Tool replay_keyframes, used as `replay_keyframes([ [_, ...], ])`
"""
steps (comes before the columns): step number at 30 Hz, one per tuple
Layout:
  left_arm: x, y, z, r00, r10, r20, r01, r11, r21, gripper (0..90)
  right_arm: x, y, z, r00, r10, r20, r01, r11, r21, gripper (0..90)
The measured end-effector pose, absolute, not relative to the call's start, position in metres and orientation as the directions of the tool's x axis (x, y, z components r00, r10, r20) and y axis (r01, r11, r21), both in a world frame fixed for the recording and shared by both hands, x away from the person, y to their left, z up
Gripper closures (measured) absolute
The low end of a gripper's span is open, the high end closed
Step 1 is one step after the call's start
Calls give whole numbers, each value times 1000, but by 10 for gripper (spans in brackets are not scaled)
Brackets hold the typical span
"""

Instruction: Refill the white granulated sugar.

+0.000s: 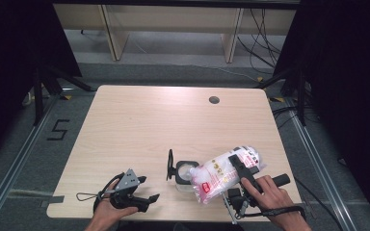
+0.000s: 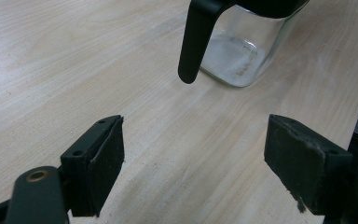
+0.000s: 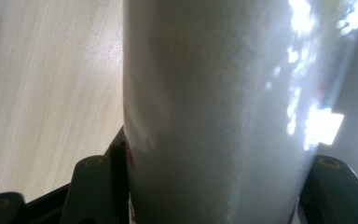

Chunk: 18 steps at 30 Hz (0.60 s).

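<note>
A clear plastic bag of white grains with red print lies tilted, its lower end over a square glass jar. The jar's black lid stands flipped up at its left. My right gripper is shut on the bag, which presses between both jaws in the right gripper view. My left gripper rests near the table's front edge, left of the jar, open and holding nothing. In the left gripper view its pads stand wide apart, with the jar ahead holding a thin layer of white grains.
The light wooden table has a round cable hole at the back right. Cables trail from both grippers at the front edge. Dark stands and a floor mark flank the table, and a cabinet stands beyond it.
</note>
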<state>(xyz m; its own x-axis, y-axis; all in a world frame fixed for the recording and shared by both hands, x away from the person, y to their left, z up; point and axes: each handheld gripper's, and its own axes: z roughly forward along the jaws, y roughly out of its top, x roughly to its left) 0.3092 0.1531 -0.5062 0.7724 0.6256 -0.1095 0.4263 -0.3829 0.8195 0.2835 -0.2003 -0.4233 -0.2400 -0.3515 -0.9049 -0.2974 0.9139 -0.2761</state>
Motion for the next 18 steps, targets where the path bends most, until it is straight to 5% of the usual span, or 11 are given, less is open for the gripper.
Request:
replay_keyframes([
  [18,308,152,-506,772,625,-114,426,-377,822,196,279,-206,-422,-271,-296,-916,-261,938,-226,433],
])
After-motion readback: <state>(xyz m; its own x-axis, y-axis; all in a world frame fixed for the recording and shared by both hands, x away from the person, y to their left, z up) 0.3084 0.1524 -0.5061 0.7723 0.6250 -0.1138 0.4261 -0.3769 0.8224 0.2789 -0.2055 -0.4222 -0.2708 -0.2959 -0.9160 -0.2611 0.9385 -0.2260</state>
